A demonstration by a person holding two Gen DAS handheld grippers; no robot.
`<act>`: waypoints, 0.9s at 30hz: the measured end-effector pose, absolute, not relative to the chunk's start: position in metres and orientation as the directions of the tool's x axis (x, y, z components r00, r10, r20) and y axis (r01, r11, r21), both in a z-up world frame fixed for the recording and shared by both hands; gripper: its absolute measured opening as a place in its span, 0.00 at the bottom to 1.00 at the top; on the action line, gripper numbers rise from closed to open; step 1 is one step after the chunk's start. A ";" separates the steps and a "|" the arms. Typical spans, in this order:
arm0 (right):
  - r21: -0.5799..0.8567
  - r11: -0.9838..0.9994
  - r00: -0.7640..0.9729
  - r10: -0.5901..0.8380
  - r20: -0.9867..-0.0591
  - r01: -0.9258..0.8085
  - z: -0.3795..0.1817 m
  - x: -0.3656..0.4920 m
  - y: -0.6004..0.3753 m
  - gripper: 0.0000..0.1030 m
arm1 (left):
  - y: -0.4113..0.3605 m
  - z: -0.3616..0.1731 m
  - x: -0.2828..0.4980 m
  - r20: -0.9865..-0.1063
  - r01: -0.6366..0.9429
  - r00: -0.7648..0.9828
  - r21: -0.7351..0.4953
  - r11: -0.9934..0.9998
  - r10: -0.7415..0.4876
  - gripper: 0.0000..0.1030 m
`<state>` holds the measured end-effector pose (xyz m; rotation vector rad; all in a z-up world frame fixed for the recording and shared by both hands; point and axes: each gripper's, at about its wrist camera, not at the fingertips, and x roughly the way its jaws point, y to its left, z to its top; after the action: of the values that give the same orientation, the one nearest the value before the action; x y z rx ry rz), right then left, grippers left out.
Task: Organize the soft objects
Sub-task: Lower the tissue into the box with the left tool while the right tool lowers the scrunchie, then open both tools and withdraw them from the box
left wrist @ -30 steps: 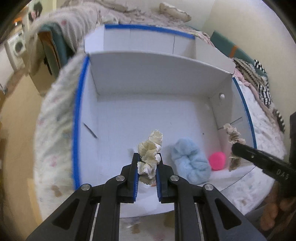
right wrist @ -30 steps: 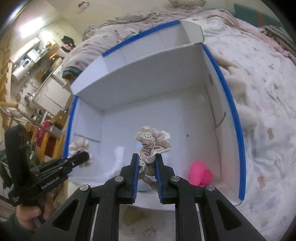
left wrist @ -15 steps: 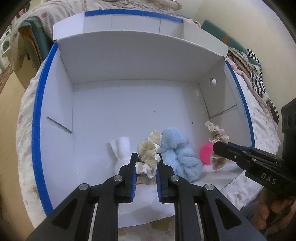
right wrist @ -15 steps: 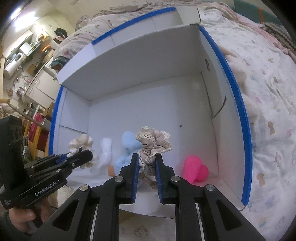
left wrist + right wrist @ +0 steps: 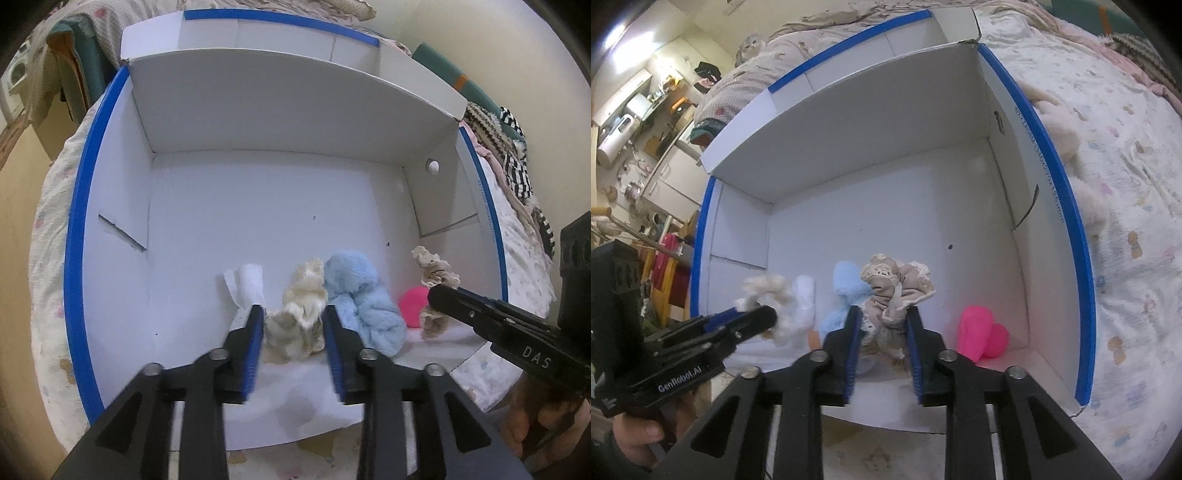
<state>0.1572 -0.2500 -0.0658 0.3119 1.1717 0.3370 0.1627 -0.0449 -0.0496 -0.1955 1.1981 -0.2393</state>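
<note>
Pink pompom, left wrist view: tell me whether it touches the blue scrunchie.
No: the pink pompom sits apart from the blue scrunchie, with a strip of white box floor showing between them.

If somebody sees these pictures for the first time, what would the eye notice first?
Probably the big white box with blue edges, lying on the bed. Next, the soft things in a row near its front: a pink plush at the right, a light blue one and a cream scrunchie between the left gripper's jaws.

The box [image 5: 258,206] is smooth matt white cardboard with glossy blue tape on its rim. The cream scrunchie [image 5: 303,306] is ruffled cloth, the blue bundle [image 5: 358,295] fluffy fleece. The beige scrunchie [image 5: 894,291] is lace-edged cloth; the bed [image 5: 1126,155] wears matt printed cloth.
</note>
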 end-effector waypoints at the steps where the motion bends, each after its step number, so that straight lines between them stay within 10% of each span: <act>1: 0.407 0.909 0.353 0.411 -0.840 -0.090 -0.066 0.157 -0.251 0.43 | -0.045 -0.049 0.163 -0.894 0.082 0.344 -0.276 0.958 -0.287 0.49; 3: 0.415 0.906 0.368 0.416 -0.832 -0.085 -0.064 0.156 -0.253 0.65 | -0.046 -0.046 0.162 -0.892 0.083 0.357 -0.265 0.961 -0.277 0.57; 27: 0.427 0.898 0.401 0.431 -0.808 -0.105 -0.051 0.139 -0.253 0.65 | -0.014 -0.030 0.153 -0.896 -0.048 0.407 -0.218 0.975 -0.180 0.58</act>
<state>0.1388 -0.2525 -0.0507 0.3315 1.1114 0.3467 0.1533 -0.0139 -0.0303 -0.2227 1.1515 -0.0844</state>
